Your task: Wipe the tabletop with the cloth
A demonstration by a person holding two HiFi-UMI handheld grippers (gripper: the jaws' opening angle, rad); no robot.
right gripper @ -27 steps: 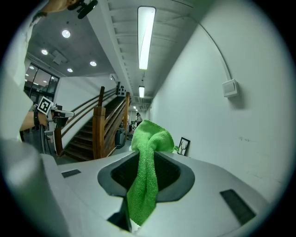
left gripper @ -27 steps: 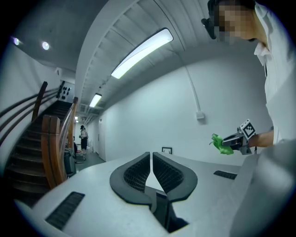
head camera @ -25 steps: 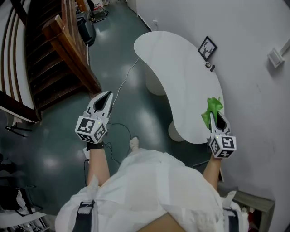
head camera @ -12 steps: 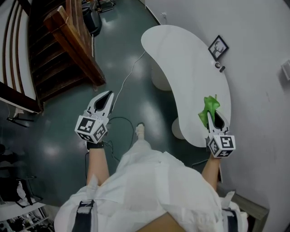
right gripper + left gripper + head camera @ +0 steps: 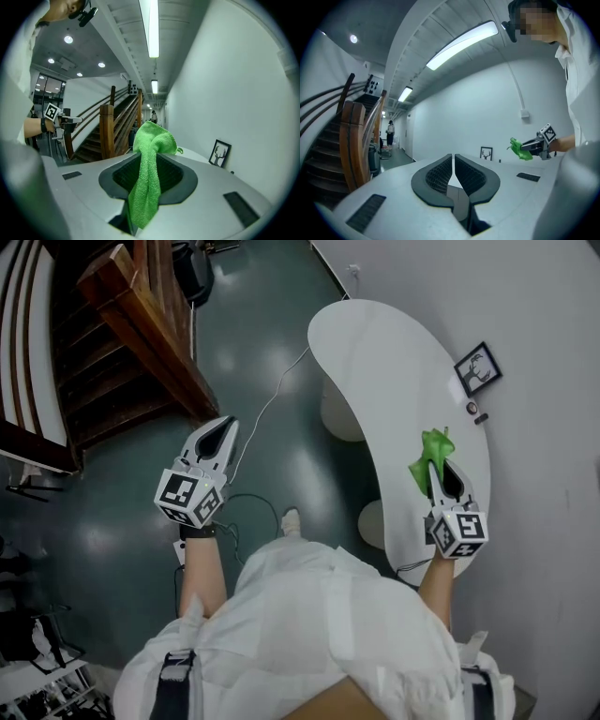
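1. The left hand-held gripper is held over the dark floor, well off the desk's left edge. Its jaws are closed together with nothing between them.
2. The desk has a white, curved top. The surface shows no visible dirt or wipe marks. A framed picture leans against the wall at the desk's far right edge, and a small dark item lies just beside it.
3. The right hand-held gripper is held over the near end of the desk, clamped on the cloth.
4. Cloth condition:
   - Colour is bright green with a soft, fluffy pile.
   - It is bunched into a narrow fold where the jaws pinch it.
   - A rounded tuft stands out past the jaw tips. A loose tail hangs down behind the pinch.
5. Cloth position: above the near end of the desk. Contact with the surface cannot be confirmed, and the cloth appears lifted clear of it.
6. Task progress (judgement):
   - The cloth is secured and has been brought to the desk.
   - Wiping does not appear to have started.
   - The whole top from the near end to the far end remains to be wiped.
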